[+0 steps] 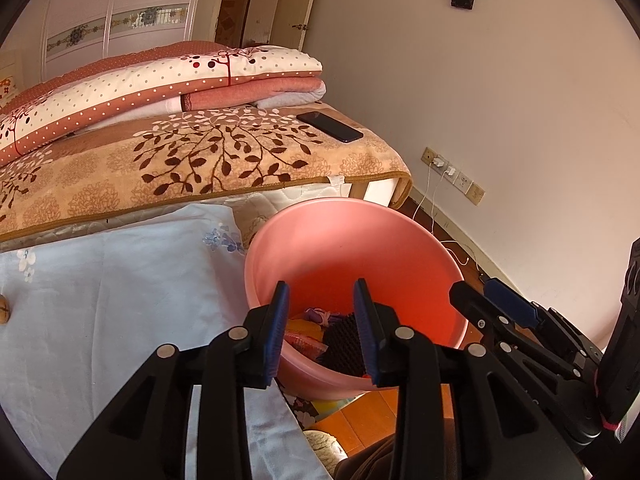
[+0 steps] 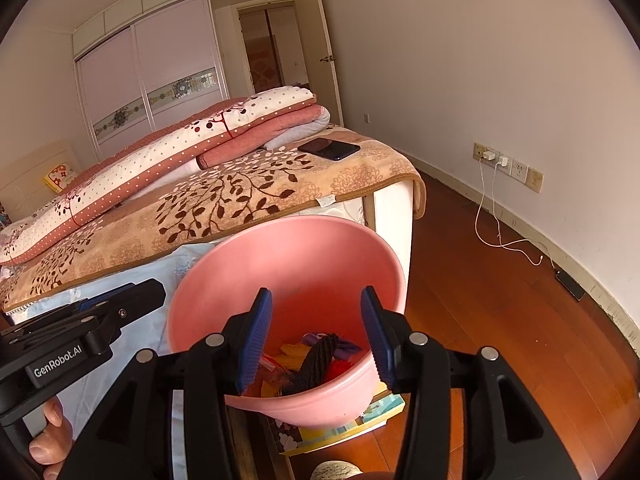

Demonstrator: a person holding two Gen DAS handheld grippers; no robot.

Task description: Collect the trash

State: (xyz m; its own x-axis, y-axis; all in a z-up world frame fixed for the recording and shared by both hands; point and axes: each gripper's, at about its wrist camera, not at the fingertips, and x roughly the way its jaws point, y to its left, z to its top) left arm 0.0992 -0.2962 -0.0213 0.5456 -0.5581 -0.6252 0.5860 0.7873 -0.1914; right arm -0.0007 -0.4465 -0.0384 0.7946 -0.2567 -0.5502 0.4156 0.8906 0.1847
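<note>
A pink plastic basin [image 1: 348, 248] [image 2: 304, 264] stands beside the bed's foot, tilted toward me. Inside lies trash: a black ridged piece [image 1: 342, 342] [image 2: 318, 362], purple scraps [image 1: 318, 315] [image 2: 344, 345], yellow and red wrappers [image 2: 294, 350]. My left gripper [image 1: 322, 312] hovers over the basin's near rim, open, with nothing between its blue pads. My right gripper [image 2: 316, 328] also hangs open above the basin, empty. The right gripper [image 1: 486, 300] shows at the right of the left wrist view, and the left gripper [image 2: 128, 300] at the left of the right wrist view.
A bed with a leaf-patterned blanket [image 1: 208, 160] and folded quilts [image 1: 160, 84] lies behind. A black phone [image 1: 330, 126] [image 2: 329, 148] rests on the blanket's corner. A pale blue sheet [image 1: 112, 292] covers the near left. Charger cables [image 2: 496, 224] trail over the wooden floor [image 2: 500, 320]. A hand [image 2: 48, 436] holds the left gripper.
</note>
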